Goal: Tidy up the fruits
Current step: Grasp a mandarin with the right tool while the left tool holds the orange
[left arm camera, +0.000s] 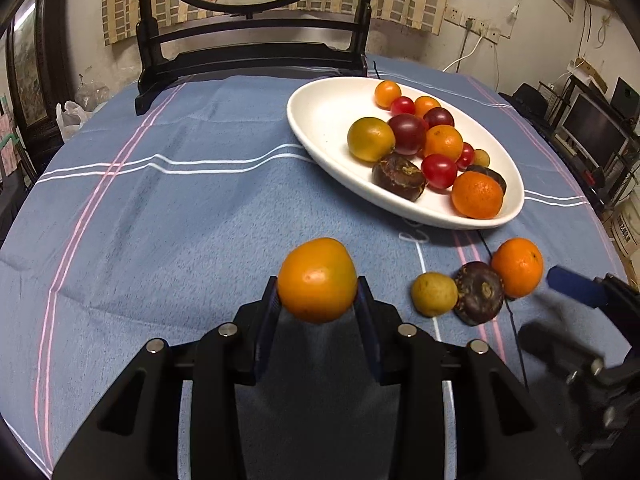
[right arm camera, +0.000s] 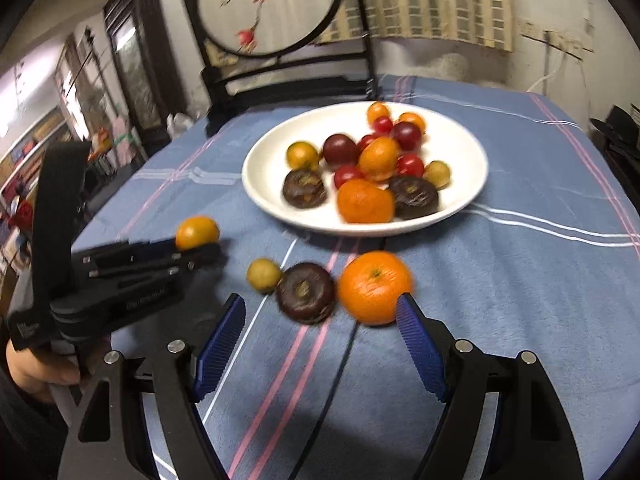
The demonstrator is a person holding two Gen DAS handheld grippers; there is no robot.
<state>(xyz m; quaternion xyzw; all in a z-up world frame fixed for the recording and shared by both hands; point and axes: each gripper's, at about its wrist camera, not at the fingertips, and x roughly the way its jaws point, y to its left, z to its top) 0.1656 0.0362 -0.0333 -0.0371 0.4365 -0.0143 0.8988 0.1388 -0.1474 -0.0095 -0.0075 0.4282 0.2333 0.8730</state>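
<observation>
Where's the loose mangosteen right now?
The mangosteen lies on the tablecloth in front of the plate, touching a small yellow fruit on its left and an orange on its right.

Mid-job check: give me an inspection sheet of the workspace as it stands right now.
Surface: blue striped tablecloth, flat.
Job's things: white plate holds mixed fruits; yellow-orange fruit is gripped; small yellow fruit, dark purple fruit and orange mandarin lie on the cloth.
Clutter: nothing seen.
Grippers: left gripper shut on the fruit; right gripper open, near the mandarin.
Cables: thin black cord across the cloth; wall leads.
Surroundings: round embroidered screen, monitors.
</observation>
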